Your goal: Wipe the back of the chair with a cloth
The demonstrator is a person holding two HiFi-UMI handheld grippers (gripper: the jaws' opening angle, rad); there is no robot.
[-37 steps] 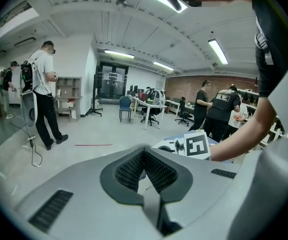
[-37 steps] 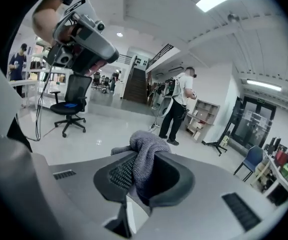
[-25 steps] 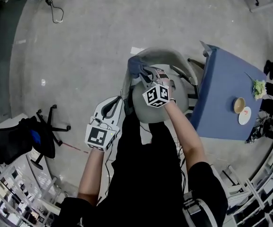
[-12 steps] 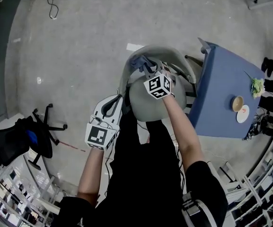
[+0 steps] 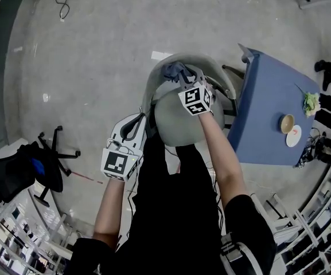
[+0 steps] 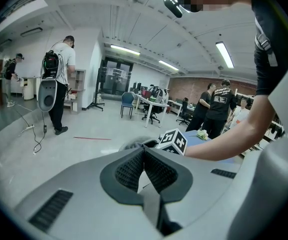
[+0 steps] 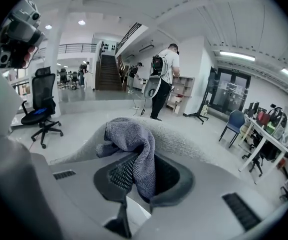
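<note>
**Right gripper presses the cloth on the chair back, left gripper waits closed**

In the head view, the grey chair (image 5: 154,87) stands in the middle of the frame, on the grey floor (image 5: 96,50). Its curved back is toward the top of the picture. The right gripper (image 5: 182,80) reaches over the seat to the upper part of this back. Its fingers (image 7: 120,176) are clamped on a grey-blue cloth (image 5: 174,70). In the right gripper view, the cloth (image 7: 134,139) hangs down between the two pads. The bunched part of it lies over the tips, against the top rim of the chair (image 7: 193,141) back. I cannot tell how firmly it presses there.

The left gripper (image 5: 134,126) is at the lower left of the chair, just beside the edge of the seat, and it points toward the back. In the left gripper view, the fingers (image 6: 161,174) of the left gripper (image 6: 144,150) are together at the tips and nothing is between them. The marker cube of the right gripper shows just behind them, with the person's arm coming from the right.

At the right of the head view, a blue worktop (image 5: 265,107) stands just beside the chair. It carries a small bowl (image 5: 289,123), a white plate (image 5: 295,140) and a green bunch (image 5: 311,103) near its far right edge. A black office chair (image 5: 16,171) stands at the lower left, well apart.
</note>
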